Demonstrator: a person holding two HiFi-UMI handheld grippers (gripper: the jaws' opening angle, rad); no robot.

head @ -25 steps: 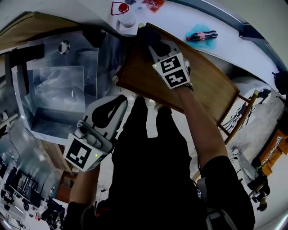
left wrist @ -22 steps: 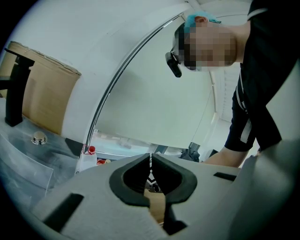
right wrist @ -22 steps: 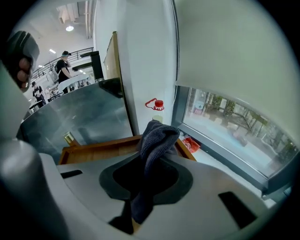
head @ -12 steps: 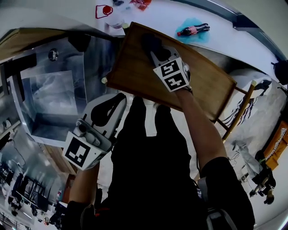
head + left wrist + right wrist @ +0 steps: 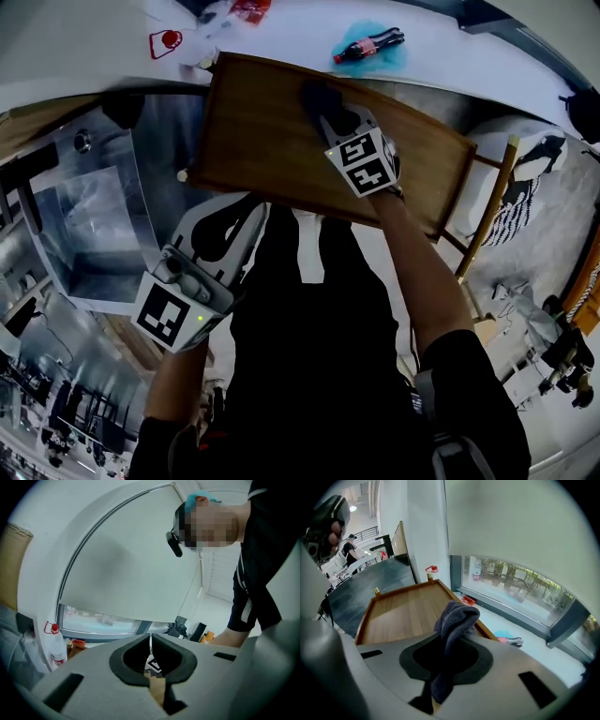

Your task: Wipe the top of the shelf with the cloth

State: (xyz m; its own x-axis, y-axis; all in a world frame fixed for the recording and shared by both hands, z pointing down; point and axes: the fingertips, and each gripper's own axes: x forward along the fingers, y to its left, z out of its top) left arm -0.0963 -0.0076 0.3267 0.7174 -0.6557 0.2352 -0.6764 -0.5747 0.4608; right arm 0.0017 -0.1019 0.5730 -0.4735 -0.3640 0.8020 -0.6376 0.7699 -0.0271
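Currently: right gripper (image 5: 446, 660) clamps the cloth (image 5: 457, 616) over the shelf top (image 5: 253, 141), near its far edge; left gripper (image 5: 150, 644) pinched together, empty (held clear of it). Risk: bunched cloth could drag out of the jaws under hard pressing.

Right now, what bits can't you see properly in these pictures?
- Whether the cloth touches the shelf top: in the head view the right gripper covers that spot, and in the right gripper view its own body does.
- The label on the bottle: head view, too small.
- Anything under the shelf top: head view, the top covers it.
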